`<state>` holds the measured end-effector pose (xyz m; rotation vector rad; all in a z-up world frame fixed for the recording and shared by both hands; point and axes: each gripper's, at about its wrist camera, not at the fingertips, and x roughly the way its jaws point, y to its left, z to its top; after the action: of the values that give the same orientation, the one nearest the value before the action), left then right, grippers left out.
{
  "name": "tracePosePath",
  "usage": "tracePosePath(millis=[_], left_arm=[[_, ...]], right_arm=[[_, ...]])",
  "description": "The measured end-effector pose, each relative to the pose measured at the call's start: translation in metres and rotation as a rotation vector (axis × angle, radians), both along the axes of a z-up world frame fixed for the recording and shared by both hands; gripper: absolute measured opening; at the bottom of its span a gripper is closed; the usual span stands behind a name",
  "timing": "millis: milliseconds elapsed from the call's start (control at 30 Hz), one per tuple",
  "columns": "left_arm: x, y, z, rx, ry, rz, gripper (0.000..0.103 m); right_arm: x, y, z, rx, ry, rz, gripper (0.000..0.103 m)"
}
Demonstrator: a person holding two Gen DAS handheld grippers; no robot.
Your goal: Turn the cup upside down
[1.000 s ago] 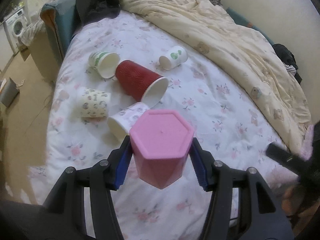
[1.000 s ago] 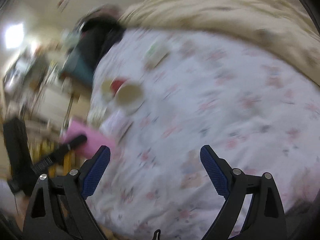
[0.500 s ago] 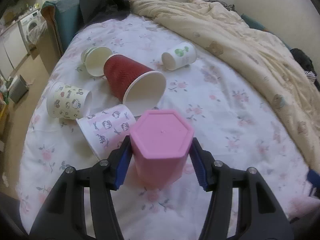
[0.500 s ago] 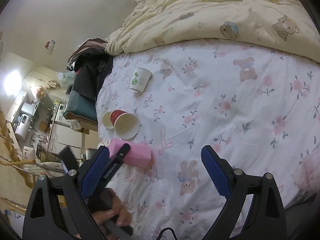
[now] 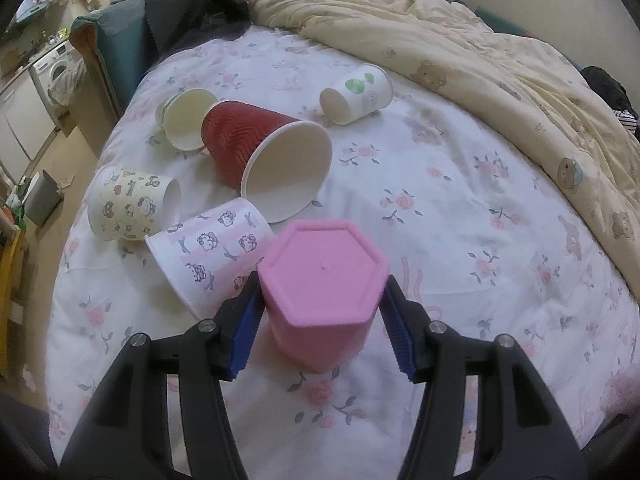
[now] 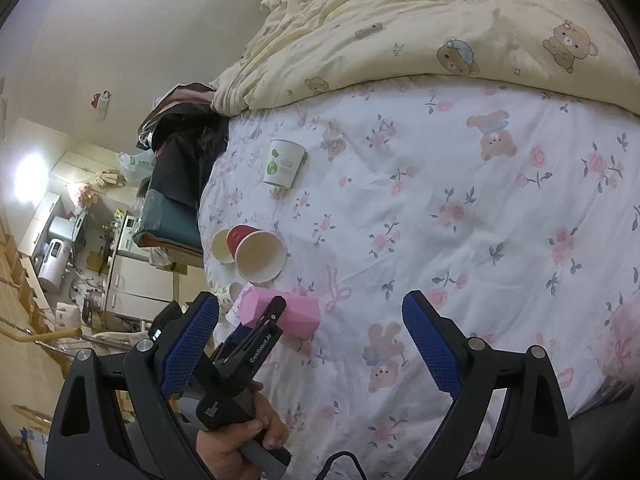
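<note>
Floral-sheeted bed (image 5: 460,216) carries paper cups (image 5: 276,160), probably six.

Both the left gripper (image 5: 322,320) and the right gripper (image 6: 310,344) have black angular arms studded with silver screws and ribbed blue pads (image 5: 244,332), white lettering, seemingly "GenRobot.AI", marks one finger, and a bare-skinned hand (image 6: 236,444) grips the handle.

Hexagonal cup (image 5: 324,284) stands base-up on the bed (image 5: 440,208), between the left tool's (image 5: 322,334) fingers. Kitten-print cup (image 5: 212,248) lies touching its left. Ribbed cup (image 5: 264,160) lies behind it. Sprout-print cup (image 5: 356,94) lies further behind. Duvet (image 5: 480,52) lies beyond, to its right.
</note>
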<state>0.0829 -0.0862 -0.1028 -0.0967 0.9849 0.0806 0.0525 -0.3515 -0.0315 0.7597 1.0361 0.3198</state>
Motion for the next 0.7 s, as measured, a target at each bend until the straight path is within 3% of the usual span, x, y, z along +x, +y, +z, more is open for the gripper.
tracePosePath(millis=[33,67,100,333,567,700], left_arm=[[0.0,-0.001,0.0,0.008,0.008,-0.002,0.066],[0.0,-0.001,0.002,0.015,0.01,0.003,0.081],[-0.002,0.0,0.005,0.015,0.002,0.005,0.087],[-0.025,0.011,0.04,-0.007,-0.042,-0.037,0.088],[-0.085,0.047,0.111,0.047,-0.202,-0.035,0.088],[-0.117,0.07,0.129,0.05,-0.214,-0.023,0.09]], right_arm=[[0.0,0.001,0.001,-0.01,-0.006,0.003,0.095],[-0.001,0.003,0.003,-0.024,-0.015,0.009,0.095],[-0.001,0.004,0.004,-0.033,-0.022,0.013,0.095],[-0.003,0.017,0.017,-0.118,-0.09,0.04,0.095],[-0.021,0.051,0.032,-0.253,-0.187,0.132,0.098],[-0.049,0.081,0.046,-0.335,-0.274,0.183,0.103]])
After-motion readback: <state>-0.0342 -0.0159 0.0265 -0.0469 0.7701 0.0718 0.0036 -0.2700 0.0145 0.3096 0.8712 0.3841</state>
